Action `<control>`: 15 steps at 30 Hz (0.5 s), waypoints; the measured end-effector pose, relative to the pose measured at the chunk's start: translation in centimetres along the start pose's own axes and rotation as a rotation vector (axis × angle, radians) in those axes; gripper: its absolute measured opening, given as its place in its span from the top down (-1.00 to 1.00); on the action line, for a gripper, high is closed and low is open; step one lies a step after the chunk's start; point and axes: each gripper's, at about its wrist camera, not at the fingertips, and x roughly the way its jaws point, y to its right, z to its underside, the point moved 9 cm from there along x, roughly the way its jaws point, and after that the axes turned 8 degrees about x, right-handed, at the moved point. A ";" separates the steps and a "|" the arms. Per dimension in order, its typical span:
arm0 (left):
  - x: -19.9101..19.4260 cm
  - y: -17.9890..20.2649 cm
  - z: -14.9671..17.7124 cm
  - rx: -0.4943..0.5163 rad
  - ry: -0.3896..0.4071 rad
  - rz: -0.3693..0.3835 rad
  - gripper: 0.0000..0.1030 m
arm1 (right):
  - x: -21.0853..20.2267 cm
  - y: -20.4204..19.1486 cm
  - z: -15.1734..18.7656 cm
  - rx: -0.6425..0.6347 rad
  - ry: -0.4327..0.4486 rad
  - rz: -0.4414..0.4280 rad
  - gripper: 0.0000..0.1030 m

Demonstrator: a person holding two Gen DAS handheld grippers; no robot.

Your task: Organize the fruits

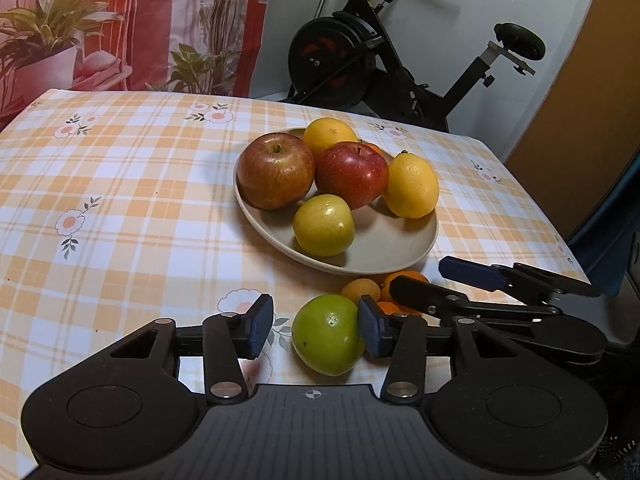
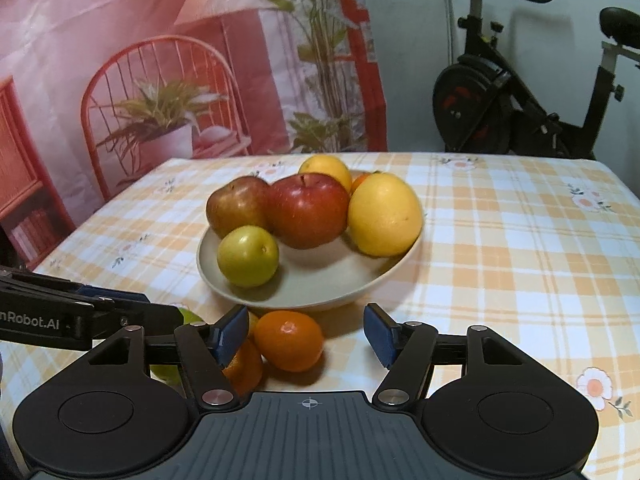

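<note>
Checked cloth covers the table [image 1: 120,184], where a plate [image 1: 384,252] just ahead of both grippers already holds apples, a lemon and other fruit, likely the gathering spot. Nearest the left gripper [image 1: 316,330] a green fruit [image 1: 326,334] lies between its parted fingers, the right pad touching or nearly touching it, no grip visible. At the right gripper [image 2: 306,334], released and wide, a tangerine [image 2: 289,340] sits loose toward the left pad, waiting to be picked up.

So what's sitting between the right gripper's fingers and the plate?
In the right wrist view, one mandarin lies on the tablecloth between the right gripper and the plate; otherwise bare cloth.
</note>
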 end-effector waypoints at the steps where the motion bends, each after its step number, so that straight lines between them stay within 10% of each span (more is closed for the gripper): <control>1: 0.0 0.0 0.0 0.000 0.000 0.000 0.03 | 0.1 0.0 0.0 -0.003 -0.004 0.006 -0.17; 15: 0.0 -0.1 0.0 -0.006 0.002 -0.004 0.00 | -1.0 1.8 0.4 0.067 0.007 -0.002 -0.17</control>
